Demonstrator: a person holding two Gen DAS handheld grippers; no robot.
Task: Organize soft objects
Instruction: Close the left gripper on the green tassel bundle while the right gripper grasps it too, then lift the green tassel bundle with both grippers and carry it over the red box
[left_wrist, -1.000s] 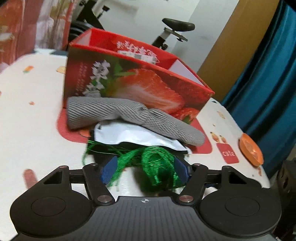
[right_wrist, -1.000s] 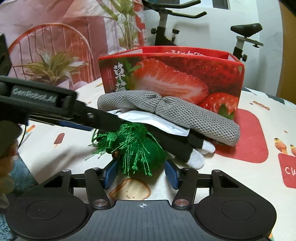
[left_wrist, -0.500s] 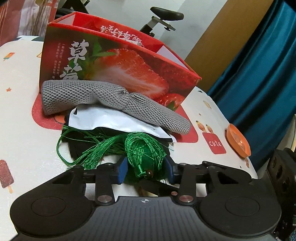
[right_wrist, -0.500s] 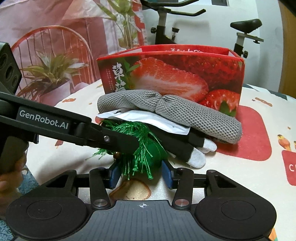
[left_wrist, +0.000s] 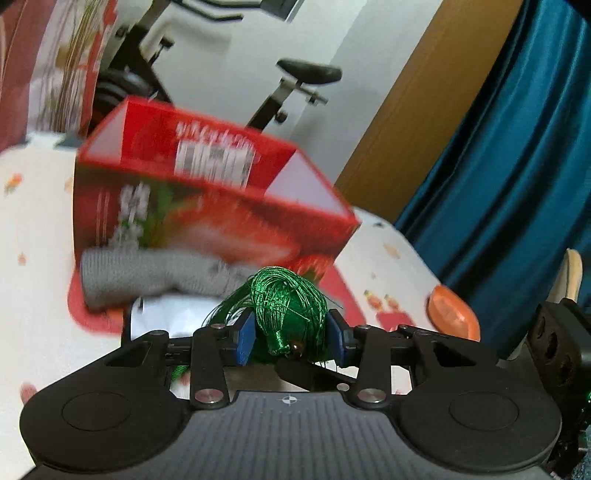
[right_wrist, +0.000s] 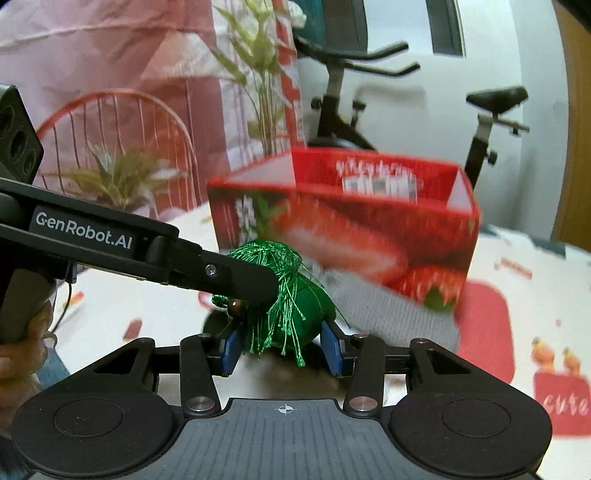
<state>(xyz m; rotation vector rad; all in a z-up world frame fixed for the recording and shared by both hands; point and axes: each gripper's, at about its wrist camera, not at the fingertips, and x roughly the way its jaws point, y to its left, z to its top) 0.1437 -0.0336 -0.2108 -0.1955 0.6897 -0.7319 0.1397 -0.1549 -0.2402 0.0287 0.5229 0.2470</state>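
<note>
The green bundle of shiny thread with its loose tassel (left_wrist: 288, 314) now sits clear of the white floral tablecloth (left_wrist: 37, 295); a second ago it lay there beside the pile. Both my tools have closed on it: my left gripper (left_wrist: 291, 338) pinches one side, my right gripper (right_wrist: 282, 345) the other, blue pads pressed into the thread. So the pick is made, and I judge the carry comes next. Its tassel hangs down toward me in the right view, so its long axis runs roughly upright. Just behind lies the grey knitted cloth (left_wrist: 147, 277), and beyond that stands the red strawberry-printed cardboard box (right_wrist: 369, 229), open-topped, the likely destination.
</note>
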